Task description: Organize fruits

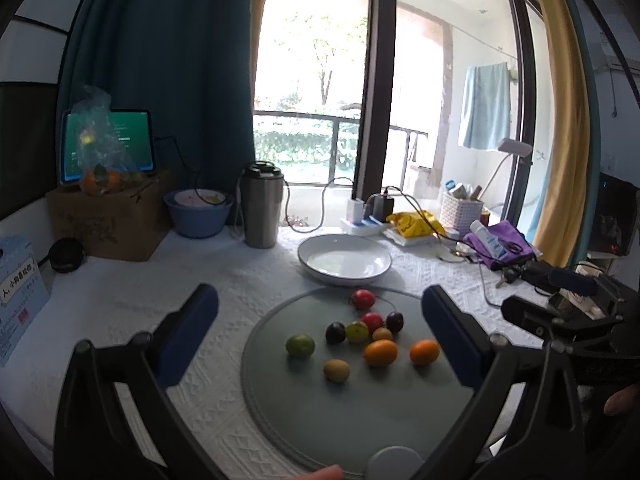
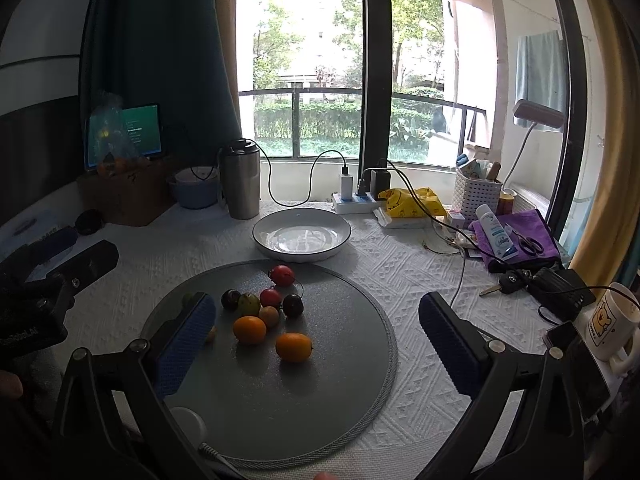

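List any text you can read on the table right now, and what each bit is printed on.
"人, 小狗喜欢你": white label on the blue box.
"...Robot.AI", start cut off: left gripper body.
Tube on the purple cloth: blue lettering, too blurred.
Tablet screen: lines too small.
Bear mug: small print unreadable.

Strong window (image 1: 316, 80) backlight, dim fisheye-warped edges.

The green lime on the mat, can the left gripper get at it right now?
Probably yes. The left gripper is open, and the lime sits apart from the other fruit at the cluster's left edge, with bare mat and nothing else between them.
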{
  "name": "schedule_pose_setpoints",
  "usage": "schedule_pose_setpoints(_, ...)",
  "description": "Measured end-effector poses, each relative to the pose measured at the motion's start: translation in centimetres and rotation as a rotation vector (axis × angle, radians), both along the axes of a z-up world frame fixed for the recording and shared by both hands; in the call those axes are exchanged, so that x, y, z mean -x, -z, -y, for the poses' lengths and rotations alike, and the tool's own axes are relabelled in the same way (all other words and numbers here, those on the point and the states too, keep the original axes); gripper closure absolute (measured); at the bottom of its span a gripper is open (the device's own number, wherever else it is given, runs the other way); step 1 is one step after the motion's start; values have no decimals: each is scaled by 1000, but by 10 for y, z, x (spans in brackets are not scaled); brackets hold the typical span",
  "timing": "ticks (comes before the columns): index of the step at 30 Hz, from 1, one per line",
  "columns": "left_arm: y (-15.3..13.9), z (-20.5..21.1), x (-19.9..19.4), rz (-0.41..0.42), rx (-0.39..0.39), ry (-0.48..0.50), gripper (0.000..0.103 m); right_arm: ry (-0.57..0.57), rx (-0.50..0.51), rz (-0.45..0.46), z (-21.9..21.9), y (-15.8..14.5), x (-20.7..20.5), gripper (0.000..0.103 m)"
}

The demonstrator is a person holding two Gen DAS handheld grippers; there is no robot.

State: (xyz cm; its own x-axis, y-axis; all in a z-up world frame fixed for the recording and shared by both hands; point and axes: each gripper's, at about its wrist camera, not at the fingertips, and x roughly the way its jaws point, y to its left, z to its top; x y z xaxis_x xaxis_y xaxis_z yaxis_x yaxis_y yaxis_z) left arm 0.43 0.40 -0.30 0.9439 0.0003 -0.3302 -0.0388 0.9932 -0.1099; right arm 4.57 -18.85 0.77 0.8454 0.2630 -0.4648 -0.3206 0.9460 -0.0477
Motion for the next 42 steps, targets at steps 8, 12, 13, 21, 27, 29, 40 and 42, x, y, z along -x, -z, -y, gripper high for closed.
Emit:
schedule_pose_setpoints(8,-1,0,1,0,6,-2,1,-7,7,-10,-4,2,-2,0)
schedule_pose_setpoints(12,-1,1,0,3,4,1,1,-9,13,-14,-6,3,-3,0)
schedule_pose_setpoints(13,-1,2,0,4,2,3,1,-9,11,-13,-5,3,-4,0)
schedule_pose_setpoints(21,-2,-1,2,25,7,-19,1,-3,11,-13,-4,3,-5,0)
schedule_pose_setpoints(27,-3,0,3,29,11,-1,1,-2,14,-9,-4,4,-5,0)
schedule_pose_setpoints(29,-3,0,3,28,14,4,1,-2,14,-11,-5,4,-4,0)
schedule_pose_setpoints(40,-3,1,5,24,17,7,1,-3,17,-14,-6,4,-5,0)
schedule_pose_setpoints(42,-3,2,5,26,12,6,1,-2,16,-13,-7,4,-5,0)
